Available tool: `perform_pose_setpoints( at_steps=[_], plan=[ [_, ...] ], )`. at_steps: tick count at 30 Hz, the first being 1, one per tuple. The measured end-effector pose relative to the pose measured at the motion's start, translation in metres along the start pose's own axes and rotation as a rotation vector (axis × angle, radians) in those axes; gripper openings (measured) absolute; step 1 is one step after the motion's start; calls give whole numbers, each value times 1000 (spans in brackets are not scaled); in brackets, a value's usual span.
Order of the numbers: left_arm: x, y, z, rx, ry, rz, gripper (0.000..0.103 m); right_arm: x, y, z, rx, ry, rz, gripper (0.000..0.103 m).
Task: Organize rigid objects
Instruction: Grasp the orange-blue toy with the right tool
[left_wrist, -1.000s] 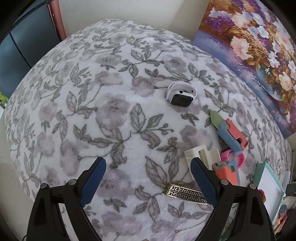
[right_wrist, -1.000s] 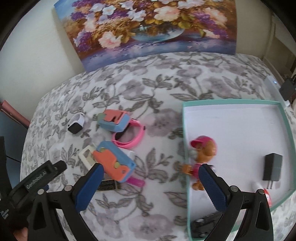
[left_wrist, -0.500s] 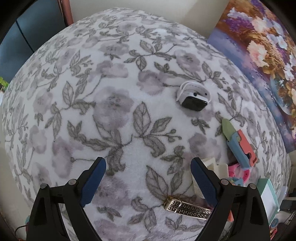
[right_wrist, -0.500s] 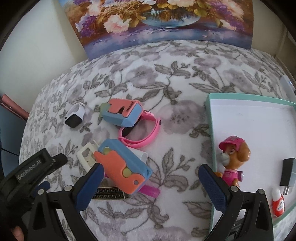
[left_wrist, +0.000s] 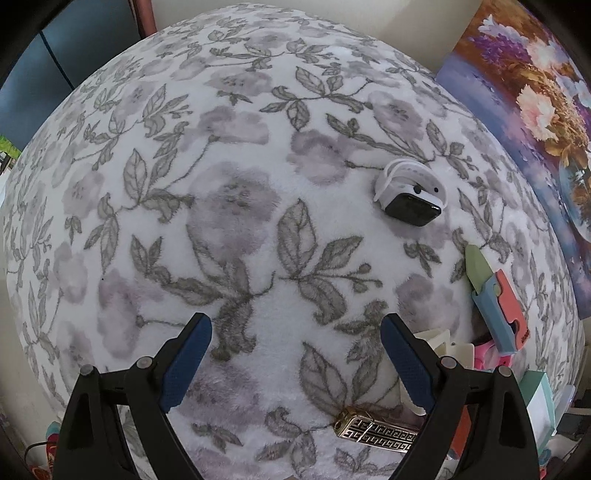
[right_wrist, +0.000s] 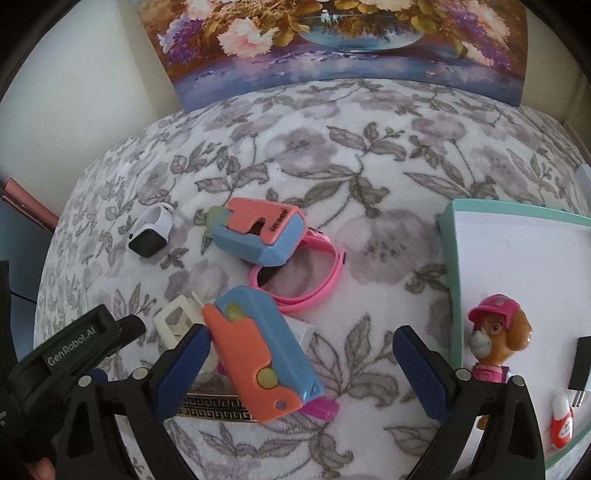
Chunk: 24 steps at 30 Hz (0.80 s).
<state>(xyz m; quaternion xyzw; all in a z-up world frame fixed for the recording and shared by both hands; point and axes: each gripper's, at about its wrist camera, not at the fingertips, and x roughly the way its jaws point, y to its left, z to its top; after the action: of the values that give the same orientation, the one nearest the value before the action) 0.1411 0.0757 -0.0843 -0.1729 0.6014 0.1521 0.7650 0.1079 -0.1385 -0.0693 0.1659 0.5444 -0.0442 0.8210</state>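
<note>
Toys and gadgets lie clustered left of the mint-rimmed tray (right_wrist: 448, 254), the landmark here: a blue-and-orange block toy (right_wrist: 262, 354) nearest it, a second one (right_wrist: 258, 232) behind resting on a pink band (right_wrist: 306, 291), a white smartwatch (right_wrist: 149, 234) farthest off, and a gold patterned bar (right_wrist: 212, 406) under the near toy. Inside the tray stand a pup figure (right_wrist: 496, 336) and a black plug (right_wrist: 583, 365).

The step in hand looks like a pick approach. The right gripper (right_wrist: 301, 369) has its jaws wide but closing, the near block toy between them with the left pad at its edge (not yet pinched, as far as I can tell). Next it likely needs to square up on the toy's sides, close, then carry it into the tray. The left gripper (left_wrist: 295, 362) holds nothing, jaws wide over bare cloth, well away from the tray.

Everything rests on a plush floral blanket (left_wrist: 240, 221); a flower painting (right_wrist: 332, 44) leans against the wall behind the tray
</note>
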Motion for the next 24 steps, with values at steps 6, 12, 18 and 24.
perform_pose_setpoints(
  at_steps=[6,12,18,24],
  plan=[
    [1,6,0,-5,2,-9,93,-5,4,-1,-9,0,28,81],
    [-3,2,-1,1,-2,-9,93,-8,8,-2,-23,1,50,70],
    [-5,-2,-3,9,-4,-8,93,-12,14,-2,-56,2,45,61],
    [-10,0,-3,11,-11,-12,93,-12,15,-2,-75,10,37,61]
  ],
)
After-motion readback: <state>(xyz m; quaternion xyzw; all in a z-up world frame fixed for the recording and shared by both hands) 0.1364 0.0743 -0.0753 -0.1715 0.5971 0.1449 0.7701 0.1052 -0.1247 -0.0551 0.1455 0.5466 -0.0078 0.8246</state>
